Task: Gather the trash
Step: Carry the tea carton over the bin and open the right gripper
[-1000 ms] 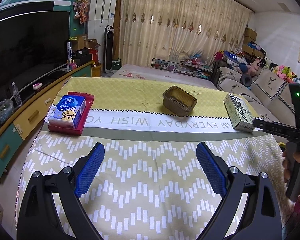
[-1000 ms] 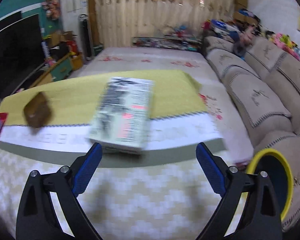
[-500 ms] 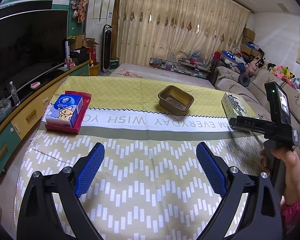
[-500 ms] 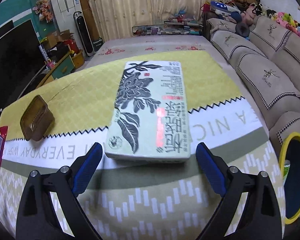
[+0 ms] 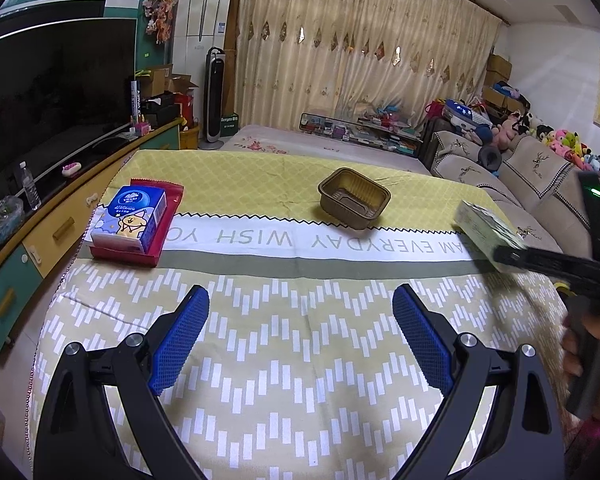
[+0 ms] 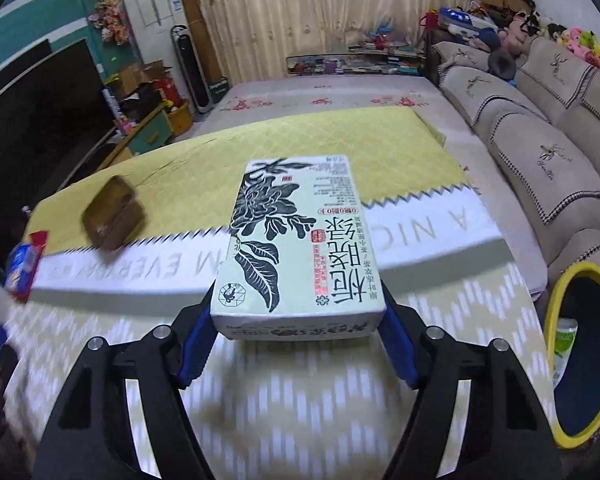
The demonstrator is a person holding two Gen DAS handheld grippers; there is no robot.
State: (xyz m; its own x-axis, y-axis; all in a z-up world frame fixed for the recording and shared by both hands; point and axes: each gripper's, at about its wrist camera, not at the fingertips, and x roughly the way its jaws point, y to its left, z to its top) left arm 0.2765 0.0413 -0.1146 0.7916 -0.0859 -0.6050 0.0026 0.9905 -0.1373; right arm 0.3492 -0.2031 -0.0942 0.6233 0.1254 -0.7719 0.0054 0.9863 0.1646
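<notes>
My right gripper (image 6: pixel 296 336) is shut on a pale green tea carton (image 6: pixel 296 244) and holds its near end just above the tablecloth. The carton (image 5: pixel 486 226) also shows at the right edge of the left wrist view, held by the right gripper (image 5: pixel 512 258). A brown foil tray (image 5: pixel 354 198) sits on the yellow part of the cloth; it also shows in the right wrist view (image 6: pixel 112 212). A blue tissue pack (image 5: pixel 132 214) lies on a red wrapper (image 5: pixel 164 236) at the left. My left gripper (image 5: pixel 300 332) is open and empty above the near cloth.
A yellow-rimmed bin (image 6: pixel 584 352) stands at the table's right side with a green item inside. A sofa (image 6: pixel 540 128) runs along the right. A TV cabinet (image 5: pixel 40 236) runs along the left.
My right gripper has moved forward and closed on the tea carton, lifting its near end. The left gripper has barely moved.
</notes>
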